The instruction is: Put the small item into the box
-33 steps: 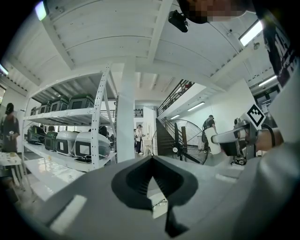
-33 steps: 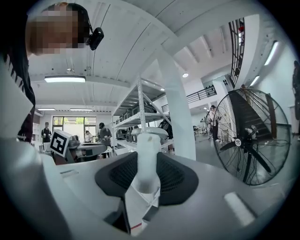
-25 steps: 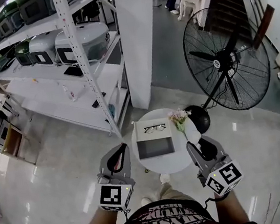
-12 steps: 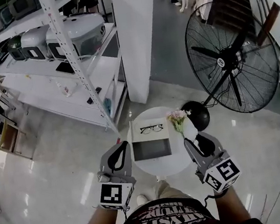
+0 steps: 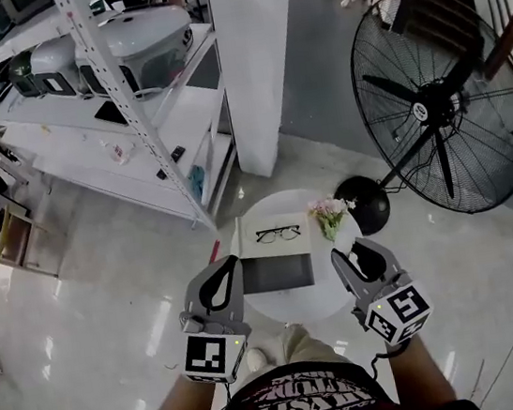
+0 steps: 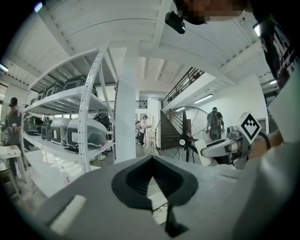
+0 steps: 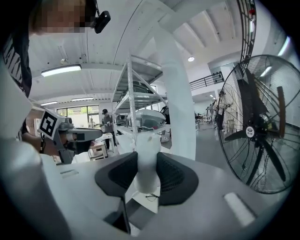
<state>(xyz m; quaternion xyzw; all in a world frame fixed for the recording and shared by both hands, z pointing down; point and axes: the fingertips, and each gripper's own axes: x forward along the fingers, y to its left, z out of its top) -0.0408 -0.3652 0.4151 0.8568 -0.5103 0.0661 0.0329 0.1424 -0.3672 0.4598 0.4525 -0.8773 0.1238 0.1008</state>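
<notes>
On a small round white table [image 5: 300,309] lies an open grey box [image 5: 276,272]. Its white lid [image 5: 278,234] lies behind it with a pair of black glasses [image 5: 278,234] on top. My right gripper [image 5: 358,253] hangs over the table's right edge, beside the box, shut on a small white cylindrical item [image 7: 148,140] that stands up between the pads [image 7: 174,176]. My left gripper [image 5: 219,285] is at the table's left edge, shut with nothing in it; its tips meet [image 6: 152,158]. The glasses [image 7: 151,197] show below the held item.
A bunch of pale flowers [image 5: 329,213] stands at the table's right rear. A large black floor fan [image 5: 452,115] is right of it, a white pillar [image 5: 259,57] behind, and metal shelving [image 5: 125,76] with appliances to the left. People stand far off.
Both grippers have moved forward and down, from short of the table to flanking the box. The right one still holds the white item.
</notes>
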